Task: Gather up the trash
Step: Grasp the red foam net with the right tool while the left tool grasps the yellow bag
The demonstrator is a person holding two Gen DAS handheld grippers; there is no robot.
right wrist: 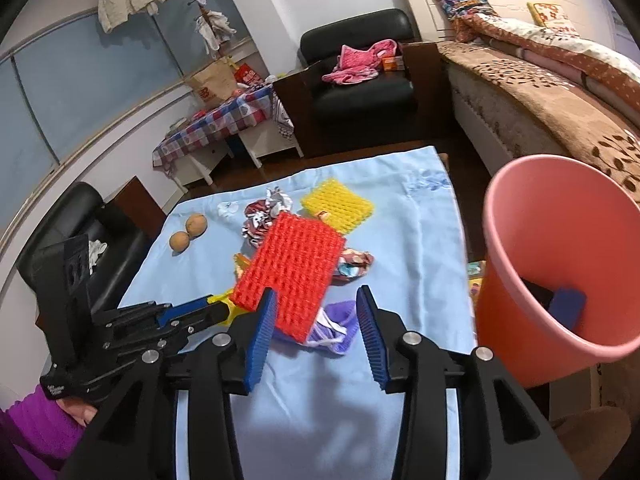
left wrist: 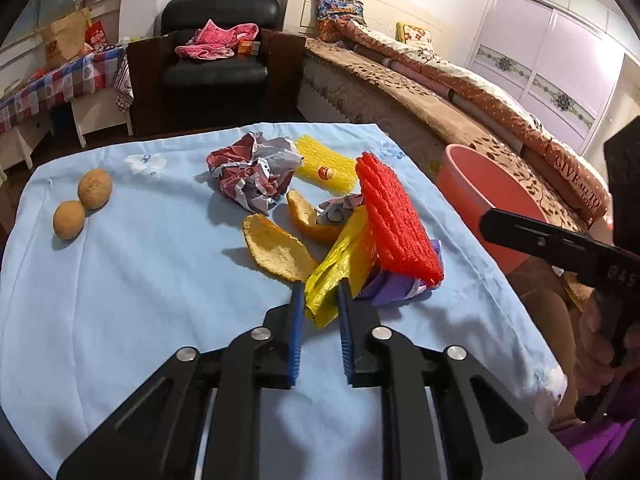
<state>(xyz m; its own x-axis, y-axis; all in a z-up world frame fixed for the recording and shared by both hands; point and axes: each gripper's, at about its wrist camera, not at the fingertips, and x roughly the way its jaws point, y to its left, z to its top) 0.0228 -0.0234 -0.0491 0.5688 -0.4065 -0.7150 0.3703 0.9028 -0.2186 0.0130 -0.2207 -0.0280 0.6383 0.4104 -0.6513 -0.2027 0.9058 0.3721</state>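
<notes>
The desk [left wrist: 120,280], spread with a light blue cloth, carries the litter in a loose heap toward its right side, and the pink bin [right wrist: 560,264] stands just off that right edge, mouth tilted toward the right tool. Largest in the heap is the red foam net [right wrist: 288,276], propped on a purple wrapper [right wrist: 340,322], with a yellow foam net [left wrist: 326,168] and a crumpled paper ball [left wrist: 252,170] behind it and orange peel [left wrist: 276,250] in front; two round brown fruits [left wrist: 82,202] sit well apart on the left. The step in hand looks like a pick-up: the left tool [left wrist: 320,300] is clamped on the near end of a yellow plastic bag [left wrist: 334,270]. The right tool [right wrist: 316,312] stands apart, empty, with the red net's near corner by its left finger. Next, the left hand needs to lift the bag free of the net leaning on it and carry it right to the bin.
</notes>
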